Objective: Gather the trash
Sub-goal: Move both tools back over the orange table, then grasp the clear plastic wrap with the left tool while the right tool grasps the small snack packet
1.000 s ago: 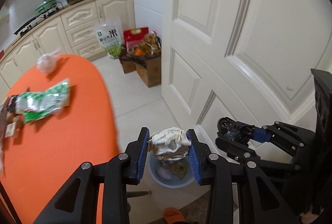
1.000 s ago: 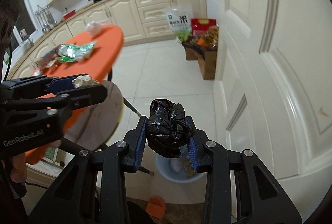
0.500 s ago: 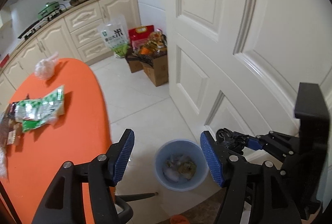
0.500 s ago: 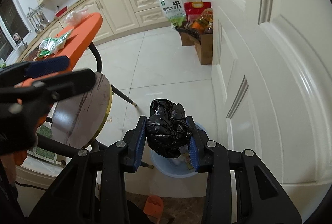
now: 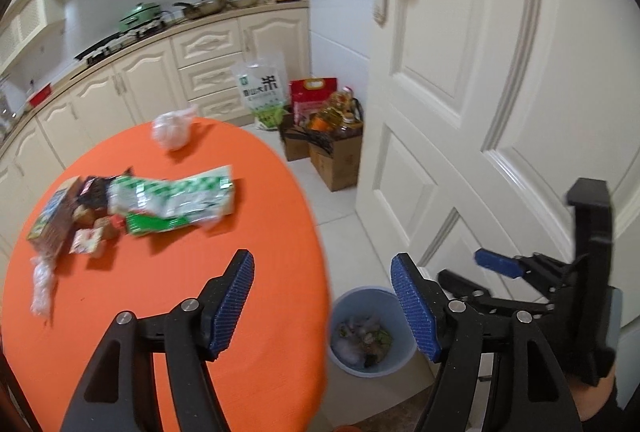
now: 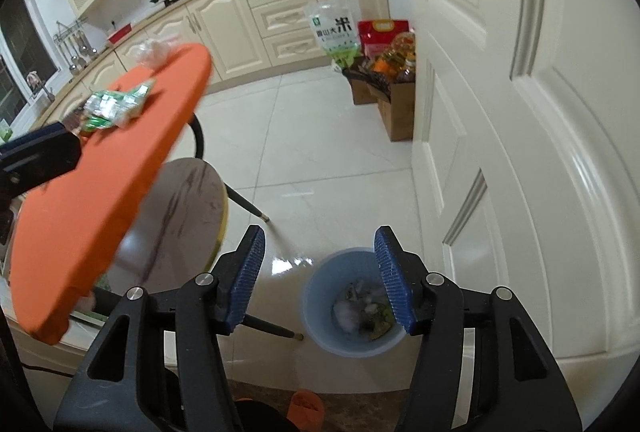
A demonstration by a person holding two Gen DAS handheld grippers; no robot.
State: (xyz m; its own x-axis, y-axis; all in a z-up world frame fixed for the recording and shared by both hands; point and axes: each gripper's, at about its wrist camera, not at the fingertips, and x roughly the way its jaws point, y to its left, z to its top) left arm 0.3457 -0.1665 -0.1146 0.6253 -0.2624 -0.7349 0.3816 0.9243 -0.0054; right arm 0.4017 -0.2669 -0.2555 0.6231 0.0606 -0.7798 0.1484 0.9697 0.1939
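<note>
The blue bin (image 6: 352,302) stands on the tiled floor beside the white door (image 6: 520,112), trash lying inside it, directly below the right gripper (image 6: 318,280), whose jaws have just been opening and now stand apart with nothing between them. The left gripper (image 5: 322,306), jaws also just opened wide and empty, hangs over the edge of the orange table (image 5: 260,352), where green wrappers (image 5: 172,202) lie well beyond its fingertips.

Cream kitchen cabinets (image 6: 256,8), glossy pale floor tiles (image 6: 320,152), white panelled door (image 5: 480,72) — round orange table (image 5: 160,292).
</note>
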